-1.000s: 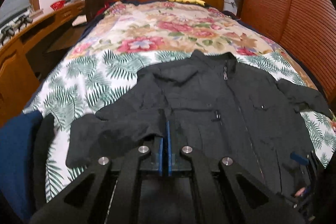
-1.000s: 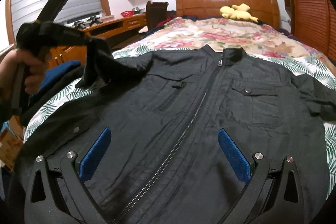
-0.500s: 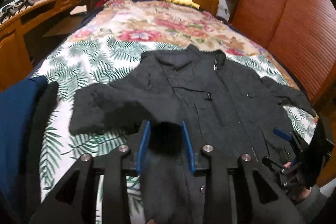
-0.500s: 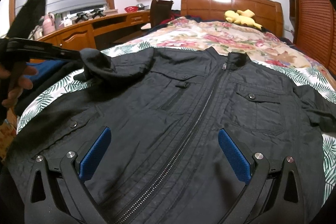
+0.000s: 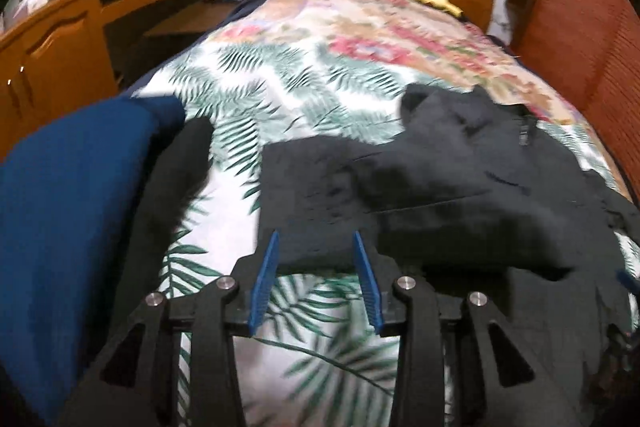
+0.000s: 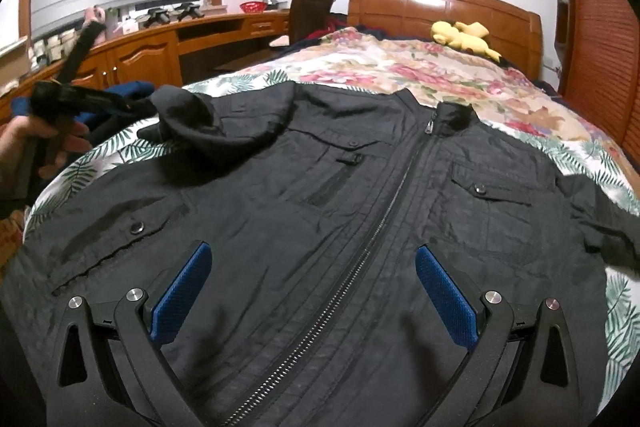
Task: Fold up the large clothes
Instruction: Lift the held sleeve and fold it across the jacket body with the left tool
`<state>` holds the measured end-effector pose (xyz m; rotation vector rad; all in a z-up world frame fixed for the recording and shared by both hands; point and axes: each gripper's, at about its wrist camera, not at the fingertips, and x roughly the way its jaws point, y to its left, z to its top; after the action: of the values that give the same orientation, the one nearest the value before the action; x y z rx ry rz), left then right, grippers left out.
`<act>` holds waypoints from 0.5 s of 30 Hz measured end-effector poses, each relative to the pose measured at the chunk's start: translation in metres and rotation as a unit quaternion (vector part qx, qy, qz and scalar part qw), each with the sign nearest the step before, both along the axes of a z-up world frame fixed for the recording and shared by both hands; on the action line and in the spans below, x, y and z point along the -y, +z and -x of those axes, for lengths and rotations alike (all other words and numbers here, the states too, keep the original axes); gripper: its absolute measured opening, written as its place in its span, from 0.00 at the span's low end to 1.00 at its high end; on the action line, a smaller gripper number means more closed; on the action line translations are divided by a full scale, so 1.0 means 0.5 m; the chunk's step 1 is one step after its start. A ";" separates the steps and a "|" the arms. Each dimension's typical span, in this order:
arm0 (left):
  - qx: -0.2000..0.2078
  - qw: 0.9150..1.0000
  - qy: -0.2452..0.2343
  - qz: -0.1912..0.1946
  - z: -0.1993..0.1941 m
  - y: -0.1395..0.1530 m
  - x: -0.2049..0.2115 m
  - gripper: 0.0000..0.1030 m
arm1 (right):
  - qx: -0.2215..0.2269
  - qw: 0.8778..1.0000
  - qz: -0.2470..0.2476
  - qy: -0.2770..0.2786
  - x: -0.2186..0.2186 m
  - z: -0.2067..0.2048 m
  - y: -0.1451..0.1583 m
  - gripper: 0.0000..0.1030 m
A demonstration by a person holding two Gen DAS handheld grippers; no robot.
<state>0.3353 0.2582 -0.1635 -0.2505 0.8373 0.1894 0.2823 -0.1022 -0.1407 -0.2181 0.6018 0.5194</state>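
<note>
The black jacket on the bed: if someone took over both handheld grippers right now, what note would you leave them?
Left gripper: jaws opening, nothing between them, beside the sleeve.
Right gripper: wide open, empty, over the front of the black jacket.
Jacket lies zipped, front up, on the bed.
Done: that sleeve lies laid in over the chest.
Left: the other sleeve, still spread out, then folding the body.

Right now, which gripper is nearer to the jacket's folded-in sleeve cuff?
Left. The left gripper, jaws opening, is just short of the sleeve cuff, nothing between its pads. The right gripper hovers over the jacket's zipper.
</note>
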 end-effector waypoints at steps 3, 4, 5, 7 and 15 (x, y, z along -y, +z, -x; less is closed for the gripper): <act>-0.013 1.000 0.008 0.005 -0.009 -0.029 -0.015 0.36 | 0.001 1.000 -0.005 0.009 -0.009 0.006 0.013 1.00; -0.014 1.000 0.007 0.007 -0.011 -0.034 -0.017 0.36 | 0.001 1.000 -0.007 0.012 -0.012 0.007 0.017 1.00; -0.016 1.000 0.005 0.008 -0.012 -0.039 -0.017 0.36 | 0.001 1.000 -0.008 0.013 -0.014 0.006 0.019 1.00; -0.022 1.000 -0.001 0.002 -0.015 -0.047 -0.013 0.36 | 0.001 1.000 -0.010 0.015 -0.019 0.005 0.023 1.00; -0.045 0.999 0.014 -0.027 -0.030 -0.062 0.001 0.36 | 0.009 1.000 -0.007 0.013 -0.023 0.009 0.036 1.00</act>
<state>0.3501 0.2578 -0.1946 -0.2040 0.9166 0.2503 0.2776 -0.0906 -0.1229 -0.2169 0.5782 0.5466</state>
